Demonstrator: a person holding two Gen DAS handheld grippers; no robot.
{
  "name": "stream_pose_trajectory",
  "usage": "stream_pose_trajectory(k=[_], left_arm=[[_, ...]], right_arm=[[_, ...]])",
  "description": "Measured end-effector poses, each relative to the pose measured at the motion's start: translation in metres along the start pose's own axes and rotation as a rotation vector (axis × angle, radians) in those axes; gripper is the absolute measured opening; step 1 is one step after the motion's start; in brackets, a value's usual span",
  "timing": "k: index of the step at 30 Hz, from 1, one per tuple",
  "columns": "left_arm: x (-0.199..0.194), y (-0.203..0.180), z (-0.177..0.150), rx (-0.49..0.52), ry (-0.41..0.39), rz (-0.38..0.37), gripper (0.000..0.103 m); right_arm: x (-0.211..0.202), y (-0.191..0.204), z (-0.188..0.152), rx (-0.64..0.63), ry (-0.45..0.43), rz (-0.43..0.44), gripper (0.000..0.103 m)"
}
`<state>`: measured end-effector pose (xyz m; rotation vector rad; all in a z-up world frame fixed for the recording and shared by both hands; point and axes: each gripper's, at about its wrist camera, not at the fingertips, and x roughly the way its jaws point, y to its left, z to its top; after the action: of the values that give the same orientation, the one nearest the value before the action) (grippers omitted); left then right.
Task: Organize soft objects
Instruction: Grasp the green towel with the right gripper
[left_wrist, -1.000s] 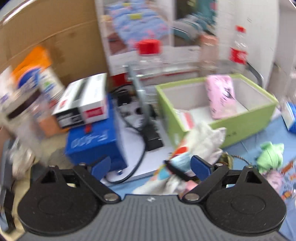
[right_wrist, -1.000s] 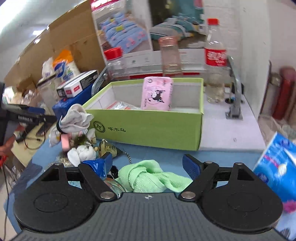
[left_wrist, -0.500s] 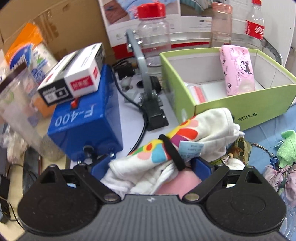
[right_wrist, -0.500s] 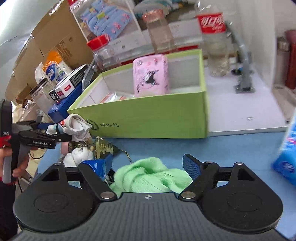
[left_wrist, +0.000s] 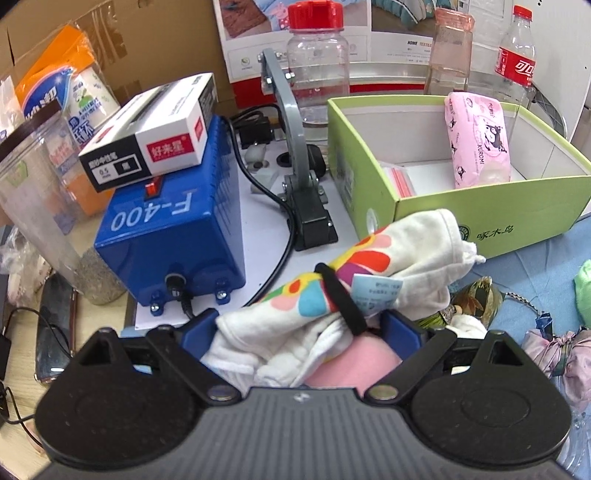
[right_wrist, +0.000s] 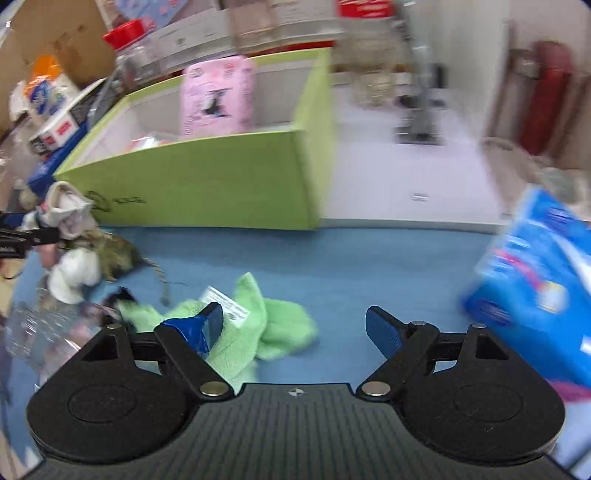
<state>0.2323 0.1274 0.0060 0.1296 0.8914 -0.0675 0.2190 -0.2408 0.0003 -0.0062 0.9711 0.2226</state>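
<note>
Left wrist view: left gripper (left_wrist: 299, 328) now brackets the rolled white flower-print cloth bundle (left_wrist: 369, 273), jaws closing on it, near the green cardboard box (left_wrist: 480, 218); grasp looks underway. Right gripper (right_wrist: 295, 325) hangs released, having swung rightward off the green fleece cloth (right_wrist: 255, 325) on blue mat (right_wrist: 332, 266).

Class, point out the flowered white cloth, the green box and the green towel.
flowered white cloth (left_wrist: 373, 266), left wrist view, on its printed flowers.
green box (right_wrist: 207, 184), right wrist view, on its front wall.
green towel (right_wrist: 258, 325), right wrist view, on its folds.
</note>
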Motion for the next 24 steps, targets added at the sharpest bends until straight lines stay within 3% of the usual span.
stream_pose_trajectory(k=[3,8,11,15,20,24], left_arm=[[-0.001,-0.004,0.000,0.011,-0.005,0.011,0.093],[-0.002,-0.006,0.000,0.020,0.004,0.018,0.093],[-0.004,-0.005,0.000,0.016,0.007,0.009,0.093],[-0.002,-0.004,0.002,0.036,0.022,-0.011,0.093],[0.003,-0.010,0.007,0.135,0.010,-0.030,0.093],[0.009,-0.015,0.009,0.240,-0.002,-0.084,0.093]], right_arm=[[-0.023,-0.008,-0.014,-0.006,-0.059,-0.081,0.071],[-0.055,0.001,-0.019,0.077,-0.257,0.031,0.071],[-0.045,0.014,-0.020,0.068,-0.266,0.117,0.072],[-0.033,0.011,-0.032,0.150,-0.292,0.161,0.072],[-0.016,0.010,-0.048,0.221,-0.234,0.175,0.072],[-0.008,0.008,-0.057,0.200,-0.185,0.131,0.072]])
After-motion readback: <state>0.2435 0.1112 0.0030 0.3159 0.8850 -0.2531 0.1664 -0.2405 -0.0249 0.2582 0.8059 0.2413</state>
